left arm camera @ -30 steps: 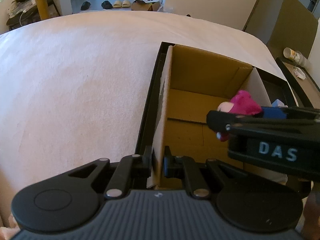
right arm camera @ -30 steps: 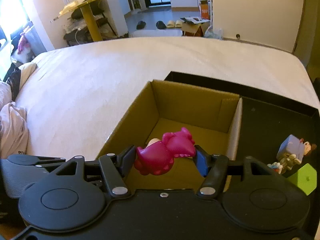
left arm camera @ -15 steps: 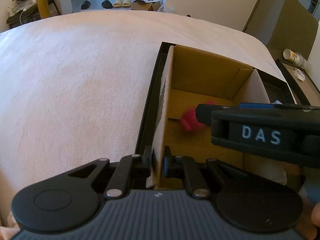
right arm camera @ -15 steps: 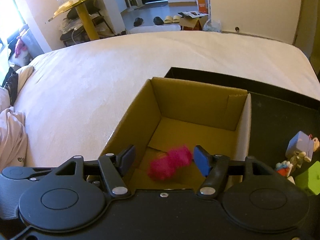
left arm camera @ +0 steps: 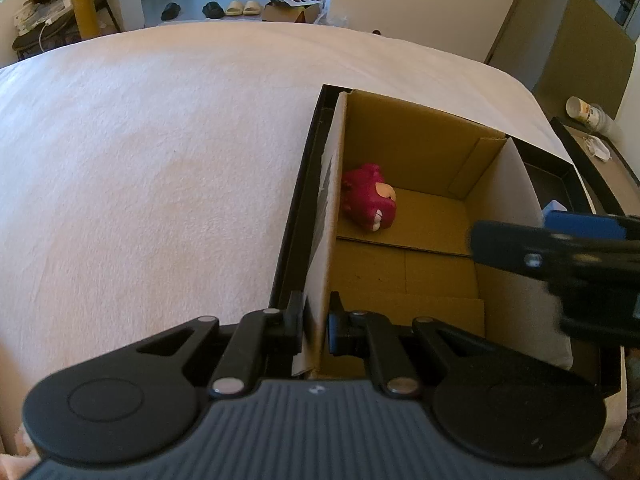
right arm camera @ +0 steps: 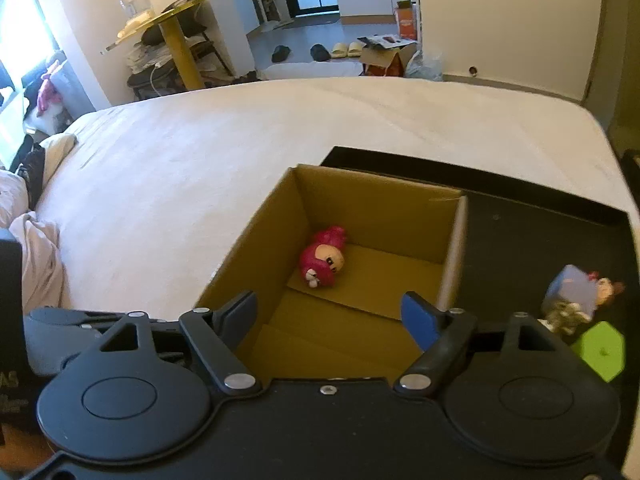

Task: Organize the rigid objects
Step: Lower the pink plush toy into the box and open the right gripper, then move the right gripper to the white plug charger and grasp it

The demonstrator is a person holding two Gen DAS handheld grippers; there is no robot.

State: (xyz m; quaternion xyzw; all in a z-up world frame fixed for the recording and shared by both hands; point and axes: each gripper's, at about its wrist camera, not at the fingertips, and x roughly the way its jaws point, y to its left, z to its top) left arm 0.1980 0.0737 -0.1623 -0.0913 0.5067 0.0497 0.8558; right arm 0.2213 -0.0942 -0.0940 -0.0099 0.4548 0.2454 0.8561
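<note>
A pink toy (right arm camera: 322,258) lies in the cardboard box (right arm camera: 380,208), left tongs (left arm camera: 316,320) clamped on its wall, right tongs (right arm camera: 330,318) opening, empty

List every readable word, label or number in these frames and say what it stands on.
"AS": white letters, cut off by the frame edge, on the black casing at the far left of the right wrist view.
Smaller line beneath it: too blurred to read.
Orange carton on the far floor: print too small to read.
Brown cardboard box: nothing readable.
</note>
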